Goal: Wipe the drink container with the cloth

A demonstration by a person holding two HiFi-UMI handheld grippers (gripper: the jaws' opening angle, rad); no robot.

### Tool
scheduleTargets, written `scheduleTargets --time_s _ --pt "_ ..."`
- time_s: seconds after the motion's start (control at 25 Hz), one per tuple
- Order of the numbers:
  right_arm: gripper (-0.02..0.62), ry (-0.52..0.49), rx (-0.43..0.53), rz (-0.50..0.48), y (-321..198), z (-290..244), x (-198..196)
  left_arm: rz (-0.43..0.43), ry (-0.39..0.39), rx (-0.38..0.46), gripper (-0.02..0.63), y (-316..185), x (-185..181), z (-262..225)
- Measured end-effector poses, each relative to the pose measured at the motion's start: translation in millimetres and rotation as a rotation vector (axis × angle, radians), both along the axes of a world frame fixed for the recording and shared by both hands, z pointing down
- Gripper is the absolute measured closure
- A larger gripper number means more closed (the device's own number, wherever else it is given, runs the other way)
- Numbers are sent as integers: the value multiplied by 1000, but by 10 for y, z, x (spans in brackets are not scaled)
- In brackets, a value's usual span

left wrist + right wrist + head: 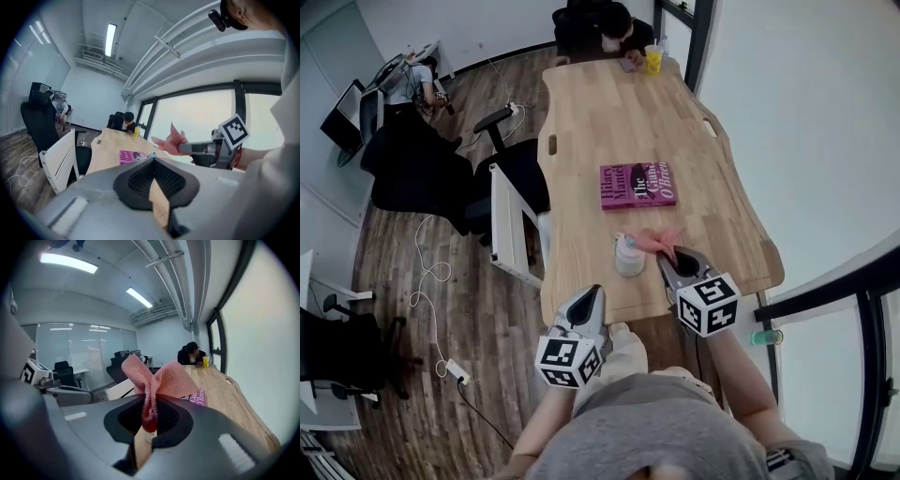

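The drink container [629,255], a clear lidded cup, stands upright near the front edge of the wooden table [609,131]. My right gripper [673,255] is just right of it, shut on a pink cloth [660,240] that sticks out toward the cup. In the right gripper view the cloth [154,378] fans up out of the pinched jaws [149,414]. My left gripper [593,292] hovers at the table's front edge, below and left of the cup. It [153,161] is shut with nothing in it. From the left gripper view the cloth [171,142] shows at the right gripper's tip.
A pink book [637,185] lies mid-table beyond the cup. A person [602,28] sits at the far end by a yellow drink [653,59]. A white chair [511,225] and black chairs [422,173] stand left of the table. Windows run along the right.
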State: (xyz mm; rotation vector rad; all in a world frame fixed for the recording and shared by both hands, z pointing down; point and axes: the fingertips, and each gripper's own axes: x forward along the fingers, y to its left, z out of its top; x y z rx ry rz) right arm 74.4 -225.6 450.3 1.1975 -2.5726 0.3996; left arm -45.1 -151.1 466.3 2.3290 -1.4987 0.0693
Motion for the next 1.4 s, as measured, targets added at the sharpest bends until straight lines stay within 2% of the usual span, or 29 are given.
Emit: scheduleTargets --time_s 0.48,1.04,1.4 --pt "569 77 -88 -66 -624 342 -117 -27 14 -6 604 -668 -97 22" --pt "569 139 -249 -196 -725 825 -149 -12 4 -27 604 -1096 -89 111" --pt "571 186 -304 -288 -750 1028 -173 2 -1 -41 604 -1229 -44 159"
